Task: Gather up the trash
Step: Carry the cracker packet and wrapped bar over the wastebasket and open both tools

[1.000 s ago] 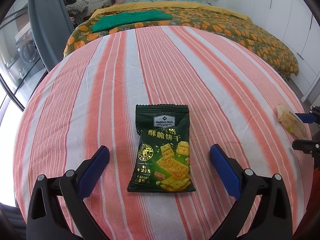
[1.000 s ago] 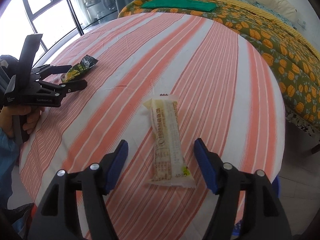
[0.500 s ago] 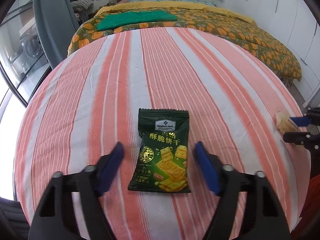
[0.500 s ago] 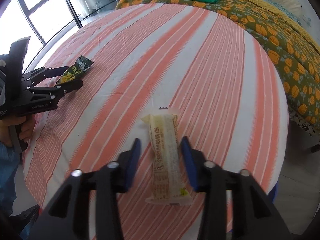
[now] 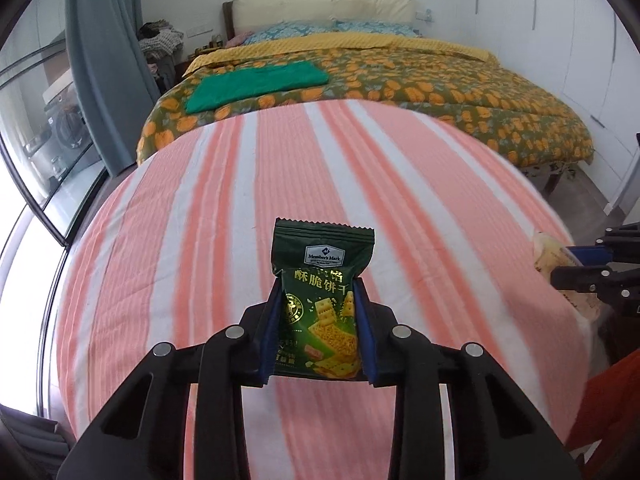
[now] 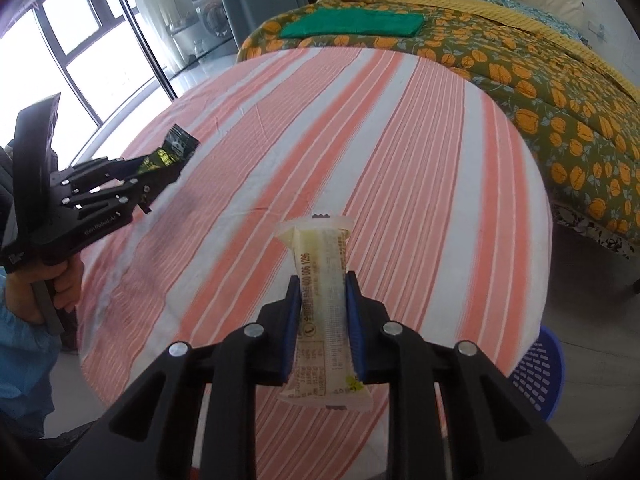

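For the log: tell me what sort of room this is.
Most likely a home bedroom: a made bed with pillows stands behind the striped-cloth table, and white wardrobe doors line the wall.

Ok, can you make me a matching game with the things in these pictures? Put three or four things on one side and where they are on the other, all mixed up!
Things:
1. green cracker packet
2. pale long wrapper
3. folded green cloth
4. blue basket

Places:
A. lying on the flowery bed
B. on the floor by the table's edge
C. pinched in the right gripper
D. pinched in the left gripper

Pairs: 1-D, 2-C, 3-A, 4-B
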`<action>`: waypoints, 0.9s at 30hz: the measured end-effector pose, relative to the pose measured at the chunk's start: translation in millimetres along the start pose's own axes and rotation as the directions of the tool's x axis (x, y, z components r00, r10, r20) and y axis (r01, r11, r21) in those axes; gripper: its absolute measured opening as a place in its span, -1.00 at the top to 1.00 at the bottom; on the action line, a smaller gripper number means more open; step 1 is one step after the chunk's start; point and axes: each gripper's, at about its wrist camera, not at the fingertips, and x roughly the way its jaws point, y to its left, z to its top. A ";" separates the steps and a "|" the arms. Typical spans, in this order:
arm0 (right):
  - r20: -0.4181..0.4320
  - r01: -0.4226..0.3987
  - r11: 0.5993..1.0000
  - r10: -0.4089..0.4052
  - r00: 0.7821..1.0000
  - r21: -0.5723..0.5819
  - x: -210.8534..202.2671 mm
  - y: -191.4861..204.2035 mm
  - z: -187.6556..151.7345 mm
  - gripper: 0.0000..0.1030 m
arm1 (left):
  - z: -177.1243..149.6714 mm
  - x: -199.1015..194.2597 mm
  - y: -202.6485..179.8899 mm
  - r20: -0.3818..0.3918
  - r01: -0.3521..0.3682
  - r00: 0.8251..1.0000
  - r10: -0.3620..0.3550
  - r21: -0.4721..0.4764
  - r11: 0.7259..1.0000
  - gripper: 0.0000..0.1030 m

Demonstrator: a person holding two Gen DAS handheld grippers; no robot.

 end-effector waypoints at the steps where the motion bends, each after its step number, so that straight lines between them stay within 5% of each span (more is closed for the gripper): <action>1: 0.013 -0.009 1.000 0.009 1.000 0.011 -7.9 -4.5 -4.2 0.59 | 0.7 -2.8 -6.4 0.002 0.018 1.000 -0.018 0.002 1.000 0.38; 9: 0.069 0.058 0.980 -0.072 0.995 0.192 -66.2 -96.2 -60.0 0.59 | 10.0 -13.5 -122.2 -0.022 0.257 0.966 -0.256 0.098 0.961 0.39; 15: 0.030 0.168 0.918 -0.192 0.981 0.360 -85.5 -189.3 -118.1 0.59 | 13.6 -0.7 -240.3 -0.107 0.433 0.901 -0.421 0.155 0.888 0.39; 20: 0.013 0.187 0.876 -0.215 0.977 0.444 -71.3 -241.8 -142.2 0.59 | 3.9 35.7 -324.8 -0.204 0.484 0.869 -0.451 0.168 0.859 0.38; 27: 0.007 0.145 0.836 -0.175 0.985 0.529 -35.5 -300.6 -164.3 0.58 | -14.1 130.0 -382.4 -0.316 0.461 0.856 -0.410 0.106 0.881 0.37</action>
